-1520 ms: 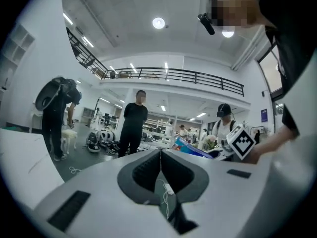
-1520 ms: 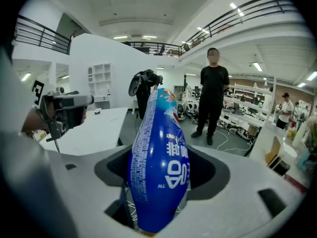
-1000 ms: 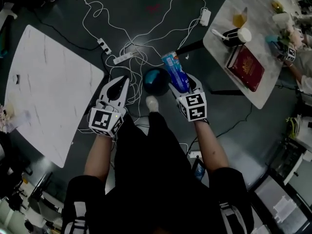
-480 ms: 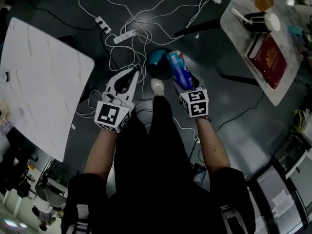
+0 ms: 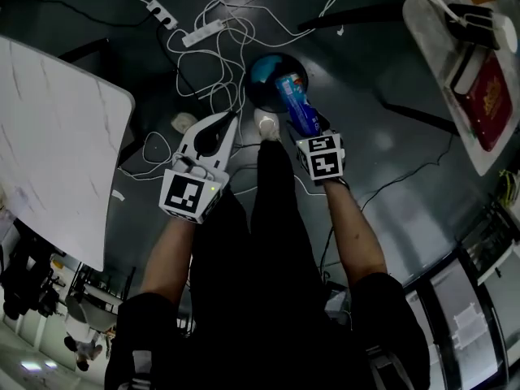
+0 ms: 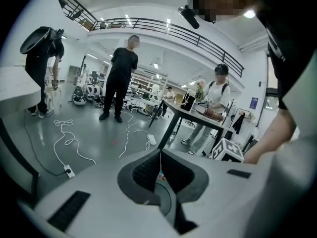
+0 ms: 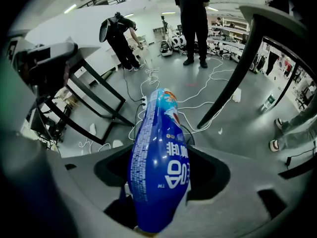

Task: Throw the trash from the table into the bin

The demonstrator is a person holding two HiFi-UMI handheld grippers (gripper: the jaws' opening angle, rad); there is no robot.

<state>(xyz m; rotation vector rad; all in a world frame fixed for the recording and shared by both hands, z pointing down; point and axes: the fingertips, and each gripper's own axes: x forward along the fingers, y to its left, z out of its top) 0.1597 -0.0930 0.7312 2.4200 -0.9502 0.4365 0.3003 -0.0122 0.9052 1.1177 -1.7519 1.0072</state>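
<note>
A blue snack bag [image 5: 296,104] [image 7: 161,152] stands out of my right gripper [image 5: 307,128] [image 7: 163,180], whose jaws are shut on its lower end. In the head view the bag's top overlaps the near rim of a round black bin with a blue liner [image 5: 264,70] on the dark floor. To the left my left gripper [image 5: 231,121] [image 6: 160,156] has its tips together with nothing in them, and points at the floor cables beside the bin. The bin is hidden behind the bag in the right gripper view.
White cables and power strips [image 5: 203,32] lie on the floor around the bin. A white table [image 5: 57,128] stands at the left and a table with a red book [image 5: 490,96] at the right. My white shoe [image 5: 266,126] is by the bin. People [image 6: 120,78] stand further off.
Both grippers have come down toward the floor. The bag, which was beside the bin in the head view, now overlaps its near rim. The left gripper stays shut.
</note>
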